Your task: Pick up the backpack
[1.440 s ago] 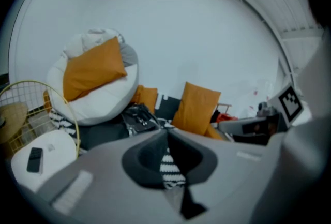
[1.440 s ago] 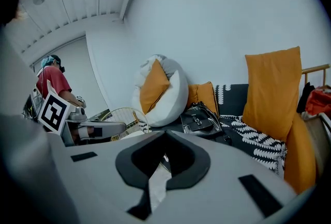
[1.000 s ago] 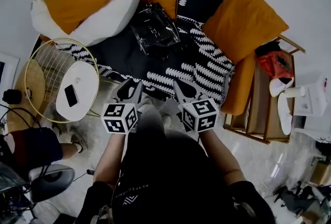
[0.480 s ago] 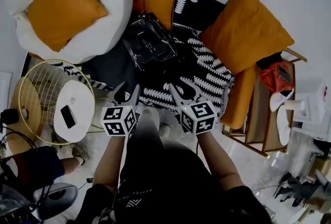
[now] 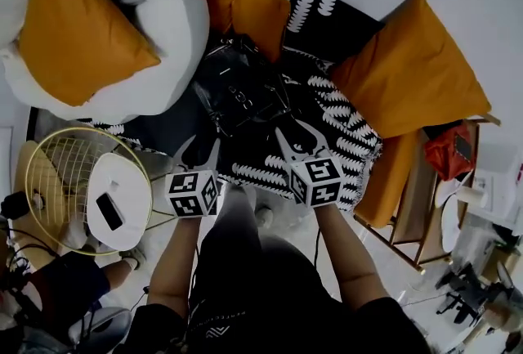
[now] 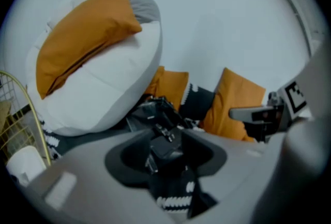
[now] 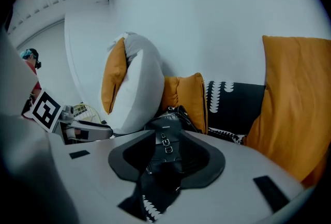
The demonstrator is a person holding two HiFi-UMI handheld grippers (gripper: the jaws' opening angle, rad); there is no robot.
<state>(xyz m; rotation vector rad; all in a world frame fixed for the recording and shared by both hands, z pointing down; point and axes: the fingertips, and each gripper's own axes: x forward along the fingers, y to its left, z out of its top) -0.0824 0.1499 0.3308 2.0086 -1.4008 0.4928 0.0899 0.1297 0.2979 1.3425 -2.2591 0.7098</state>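
A black leather backpack [image 5: 242,91] with buckled straps lies on the black-and-white blanket, leaning against the orange cushions. In the left gripper view the backpack [image 6: 161,117] shows ahead, past the jaw tips, and the right gripper view shows the backpack [image 7: 168,132] the same way. My left gripper [image 5: 198,151] hovers just short of its near left corner. My right gripper [image 5: 297,135] hangs short of its near right side. The jaws of both grippers are opening and nothing is between them. Neither gripper touches the bag.
A white beanbag [image 5: 167,33] with an orange cushion [image 5: 69,33] sits left of the bag. A large orange cushion [image 5: 417,66] stands at the right. A gold wire side table [image 5: 78,189] with a phone is at the lower left, a wooden shelf [image 5: 425,197] at the right.
Both grippers have moved forward and down toward the backpack. The jaws of both have spread wider, the right from nearly together.
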